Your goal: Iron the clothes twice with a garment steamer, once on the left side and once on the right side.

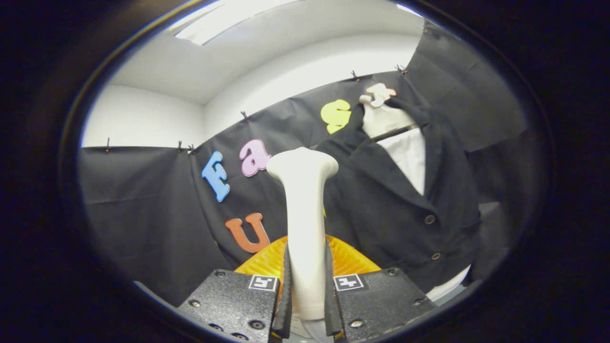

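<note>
Your gripper (306, 286) is clenched on the garment steamer (305, 224): both fingers press against the sides of its pale handle, which stands upright between them and fills the narrow gap, so the jaws are nearly closed. The handle rises from between the fingers and flares into a broad, rounded head (302, 164) well above the fingertips. Just behind the handle, low down and partly hidden by the fingers, you can see a ribbed orange dome-shaped piece (350, 259); what it belongs to cannot be told. Beyond the fingers and off to the right, the clothes hang on a pale hanger (381, 119) against the booth's black cloth wall (143, 205): a dark jacket (381, 200) with its collar open over a white shirt (410, 157), and two buttons (430, 219) fastened down its front. The steamer's head stands just left of the jacket's left side; whether it touches the fabric cannot be told.
</note>
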`<state>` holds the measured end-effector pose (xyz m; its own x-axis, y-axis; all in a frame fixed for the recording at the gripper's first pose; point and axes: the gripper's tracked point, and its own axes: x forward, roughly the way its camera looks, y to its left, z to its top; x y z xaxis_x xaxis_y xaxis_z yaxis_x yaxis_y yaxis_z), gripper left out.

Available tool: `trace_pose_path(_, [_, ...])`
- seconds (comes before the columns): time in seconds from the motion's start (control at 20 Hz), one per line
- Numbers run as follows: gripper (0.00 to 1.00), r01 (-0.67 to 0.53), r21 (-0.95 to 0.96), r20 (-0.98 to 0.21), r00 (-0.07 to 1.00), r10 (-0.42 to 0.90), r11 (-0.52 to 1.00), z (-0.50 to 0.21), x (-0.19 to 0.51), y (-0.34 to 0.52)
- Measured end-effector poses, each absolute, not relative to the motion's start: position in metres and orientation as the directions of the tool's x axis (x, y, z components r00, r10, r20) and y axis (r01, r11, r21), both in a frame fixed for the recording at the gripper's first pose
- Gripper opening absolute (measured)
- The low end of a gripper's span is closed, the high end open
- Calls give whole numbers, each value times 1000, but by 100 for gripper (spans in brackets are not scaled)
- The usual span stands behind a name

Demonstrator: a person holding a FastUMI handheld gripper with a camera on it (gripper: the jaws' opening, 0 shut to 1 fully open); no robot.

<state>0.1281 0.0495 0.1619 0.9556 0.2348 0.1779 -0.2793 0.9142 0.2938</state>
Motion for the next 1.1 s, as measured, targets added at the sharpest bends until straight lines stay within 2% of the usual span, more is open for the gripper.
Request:
trace_pose_path(0.4, [30, -83, 224, 205, 978, 36, 971, 176, 107, -24])
trace_pose_path(0.9, [30, 36, 77, 184, 982, -50, 996, 178, 178, -31])
trace_pose_path(1.1, [30, 65, 51, 137, 988, -71, 997, 160, 198, -28])
